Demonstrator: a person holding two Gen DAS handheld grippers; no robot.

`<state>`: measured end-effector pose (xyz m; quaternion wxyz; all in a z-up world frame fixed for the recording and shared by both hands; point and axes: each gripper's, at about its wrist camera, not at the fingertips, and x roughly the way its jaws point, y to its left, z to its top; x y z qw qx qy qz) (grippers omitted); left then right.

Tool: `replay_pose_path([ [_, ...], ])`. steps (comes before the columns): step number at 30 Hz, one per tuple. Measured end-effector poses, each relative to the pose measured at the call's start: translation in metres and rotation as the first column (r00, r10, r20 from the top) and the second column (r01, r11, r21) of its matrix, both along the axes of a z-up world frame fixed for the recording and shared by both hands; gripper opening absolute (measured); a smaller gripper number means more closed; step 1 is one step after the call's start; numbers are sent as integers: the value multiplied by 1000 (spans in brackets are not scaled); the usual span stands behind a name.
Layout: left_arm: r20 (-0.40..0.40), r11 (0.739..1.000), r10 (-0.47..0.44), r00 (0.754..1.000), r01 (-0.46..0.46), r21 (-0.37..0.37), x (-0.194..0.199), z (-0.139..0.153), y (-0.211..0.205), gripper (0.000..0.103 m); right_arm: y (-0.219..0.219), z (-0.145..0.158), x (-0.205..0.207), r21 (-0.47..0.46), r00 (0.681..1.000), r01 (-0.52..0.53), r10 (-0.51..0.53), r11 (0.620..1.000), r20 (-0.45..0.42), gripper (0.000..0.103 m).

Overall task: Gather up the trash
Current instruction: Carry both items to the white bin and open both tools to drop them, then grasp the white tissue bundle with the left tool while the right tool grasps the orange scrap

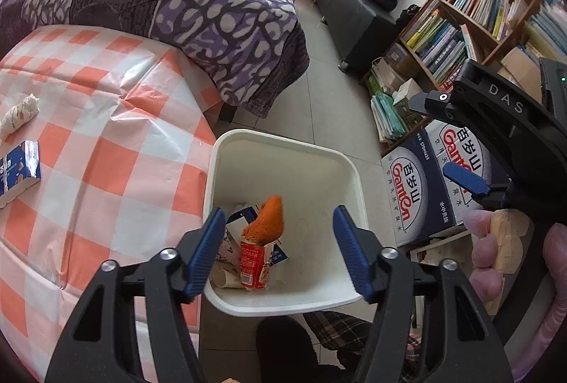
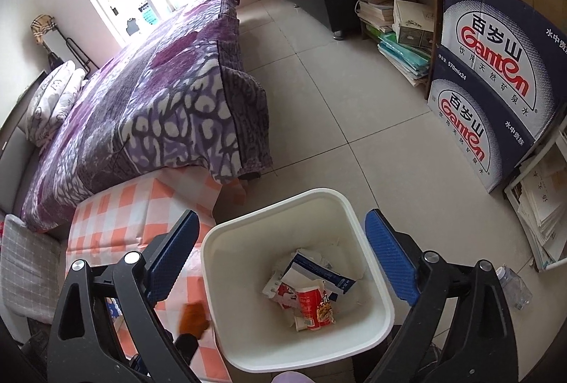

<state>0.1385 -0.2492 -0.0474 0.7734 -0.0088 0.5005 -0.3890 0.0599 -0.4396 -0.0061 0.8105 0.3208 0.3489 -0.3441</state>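
A white trash bin (image 1: 283,307) stands on the floor beside the checked table (image 1: 92,142). It holds a red cup (image 1: 252,264), paper scraps and blue-white wrappers (image 2: 319,271). My left gripper (image 1: 280,252) is open above the bin; a blurred orange peel (image 1: 267,220) is in mid-air between its fingers, apart from both. In the right wrist view the peel (image 2: 194,314) shows blurred at the bin's left rim. My right gripper (image 2: 280,255) is open and empty over the bin (image 2: 212,294). A crumpled tissue (image 1: 19,115) and a blue packet (image 1: 19,170) lie on the table.
A bed with a purple blanket (image 1: 177,0) is behind the table. A bookshelf (image 1: 460,18) and stacked Ganten water boxes (image 2: 489,74) stand at the right. A plastic bottle (image 2: 514,287) lies on the tile floor by stacked papers (image 2: 542,206).
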Motion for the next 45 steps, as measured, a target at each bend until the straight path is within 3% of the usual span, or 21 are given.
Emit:
replay_pose_path([
  [4, 15, 998, 34, 999, -34, 43, 7, 0, 10, 65, 7, 0, 5, -5, 1000, -18, 18, 1000, -1, 92],
  [8, 25, 982, 141, 990, -143, 120, 29, -6, 39, 65, 23, -1, 18, -14, 998, -66, 66, 998, -15, 93],
  [14, 97, 899, 317, 943, -332, 286, 71, -17, 100, 65, 50, -4, 40, -19, 988, -149, 148, 989, -41, 94],
  [17, 100, 839, 430, 897, -438, 323, 96, -22, 140, 65, 65, -8, 53, -10, 980, -191, 190, 982, -59, 94],
  [22, 56, 717, 632, 773, -611, 336, 141, -34, 216, 65, 88, -17, 76, 11, 965, -247, 247, 969, -88, 95],
  [25, -8, 670, 701, 713, -655, 349, 160, -53, 253, 65, 103, -22, 90, 17, 956, -275, 276, 961, -101, 95],
  [28, -113, 665, 736, 668, -682, 304, 169, -72, 279, 65, 116, -27, 102, 30, 946, -302, 304, 953, -110, 95],
  [31, -145, 668, 739, 658, -689, 281, 174, -82, 286, 64, 129, -32, 113, 49, 937, -326, 329, 944, -116, 95],
  [33, -161, 671, 739, 654, -691, 269, 176, -88, 289, 57, 138, -34, 118, 50, 930, -342, 346, 938, -124, 95],
  [34, -155, 669, 740, 655, -692, 270, 176, -89, 290, 52, 143, -36, 122, 50, 926, -352, 355, 935, -129, 95],
  [35, -148, 670, 738, 658, -693, 266, 176, -88, 290, 38, 148, -37, 124, 51, 922, -361, 364, 931, -132, 95],
  [36, -157, 677, 733, 662, -689, 257, 176, -87, 292, 36, 152, -39, 126, 52, 918, -369, 372, 928, -135, 95],
  [38, -162, 679, 733, 661, -694, 241, 175, -84, 297, 34, 161, -42, 130, 55, 909, -388, 392, 920, -142, 95],
  [41, -119, 656, 751, 649, -715, 242, 165, -67, 311, 34, 175, -48, 134, 53, 892, -421, 424, 906, -154, 95],
  [44, -78, 628, 773, 630, -743, 230, 151, -40, 329, 34, 200, -56, 143, 36, 842, -513, 510, 858, -176, 95],
  [45, -67, 622, 779, 624, -753, 217, 146, -28, 335, 34, 213, -61, 147, 26, 812, -557, 551, 830, -193, 95],
])
